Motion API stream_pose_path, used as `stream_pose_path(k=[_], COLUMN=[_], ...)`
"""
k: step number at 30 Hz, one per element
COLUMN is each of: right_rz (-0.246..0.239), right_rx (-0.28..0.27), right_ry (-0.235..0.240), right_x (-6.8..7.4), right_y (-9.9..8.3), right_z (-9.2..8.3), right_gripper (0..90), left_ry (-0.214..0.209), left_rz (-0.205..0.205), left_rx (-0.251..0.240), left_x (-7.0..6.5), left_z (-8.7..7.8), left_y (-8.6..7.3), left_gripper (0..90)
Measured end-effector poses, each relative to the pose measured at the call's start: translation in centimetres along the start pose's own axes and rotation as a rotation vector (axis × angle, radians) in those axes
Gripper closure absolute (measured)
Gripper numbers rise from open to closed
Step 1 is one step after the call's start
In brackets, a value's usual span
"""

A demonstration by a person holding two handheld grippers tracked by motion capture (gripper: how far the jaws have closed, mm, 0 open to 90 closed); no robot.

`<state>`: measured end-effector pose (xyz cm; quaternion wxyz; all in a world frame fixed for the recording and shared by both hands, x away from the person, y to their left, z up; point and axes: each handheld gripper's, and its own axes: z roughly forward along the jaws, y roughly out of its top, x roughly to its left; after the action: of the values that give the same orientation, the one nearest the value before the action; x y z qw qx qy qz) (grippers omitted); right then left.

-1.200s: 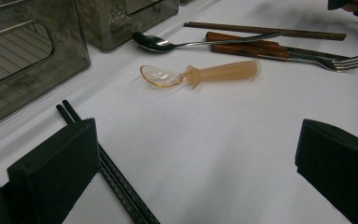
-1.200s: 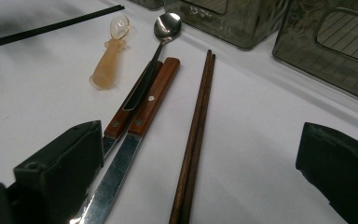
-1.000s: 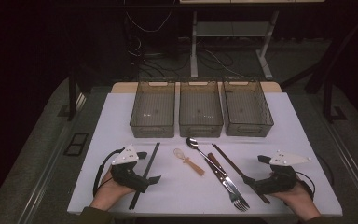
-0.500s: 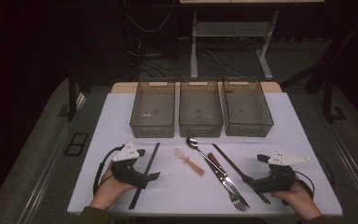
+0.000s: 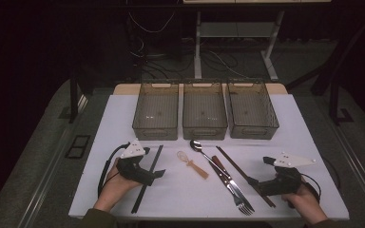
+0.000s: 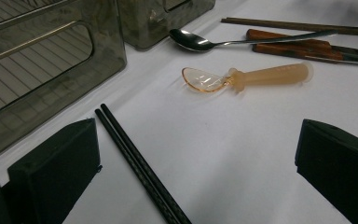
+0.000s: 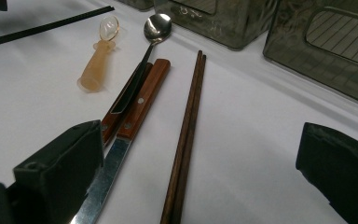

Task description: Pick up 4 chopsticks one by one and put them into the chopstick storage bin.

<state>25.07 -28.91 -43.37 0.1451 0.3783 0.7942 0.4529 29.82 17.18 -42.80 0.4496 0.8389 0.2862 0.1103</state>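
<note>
Black chopsticks (image 5: 147, 178) lying flat on the white tabletop (image 5: 304, 123), in front of the left-hand grey bin (image 5: 155, 111) and just left of the amber plastic spoon (image 5: 193, 164). In the left gripper view, running between the spread fingers (image 6: 56, 163), near end cut off by the bottom edge; whether the left finger touches them — hard to tell. Left gripper (image 5: 145, 176) released, gripping nothing, resting on the pair in the high view.

Right of the amber plastic spoon: metal spoon (image 5: 203, 152), bowl toward the bins, its handle crossing over two wood-handled pieces (image 7: 142, 100). Fork (image 5: 243, 202) tines plain in the high view; the second piece's blade cut off at the bottom of the right gripper view, partly behind a finger (image 7: 60, 170). Farther right, brown chopsticks (image 5: 240, 171) lying side by side, near end hidden under the right gripper (image 5: 254, 183) in the high view. Right gripper's fingers likewise spread and empty, brown chopsticks and both wooden handles between them.

Beyond the amber plastic spoon, three grey bins in a row; middle (image 5: 204, 111) and right (image 5: 252, 111) ones cut off in the gripper views.
</note>
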Motion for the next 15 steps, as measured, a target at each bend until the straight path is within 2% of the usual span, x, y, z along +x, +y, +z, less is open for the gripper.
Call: stream_pose_path(k=[9,13,15], right_rz=[-0.001,-0.001,-0.002], right_rx=[0.008,0.010,0.010], right_ry=[-0.006,-0.006,-0.007], right_x=[0.0,0.0,0.0], right_y=[0.0,0.0,0.0], right_z=[0.2,0.2,0.2], right_gripper=[1.1,1.1,1.1], left_ry=[0.030,0.042,0.058], left_rz=[-0.004,-0.009,-0.013], left_rx=[0.010,0.003,0.005], left_x=[0.9,1.3,1.5], left_z=[0.5,0.7,0.8], left_y=[0.2,0.4,0.5], left_gripper=[0.1,3.2,10.3])
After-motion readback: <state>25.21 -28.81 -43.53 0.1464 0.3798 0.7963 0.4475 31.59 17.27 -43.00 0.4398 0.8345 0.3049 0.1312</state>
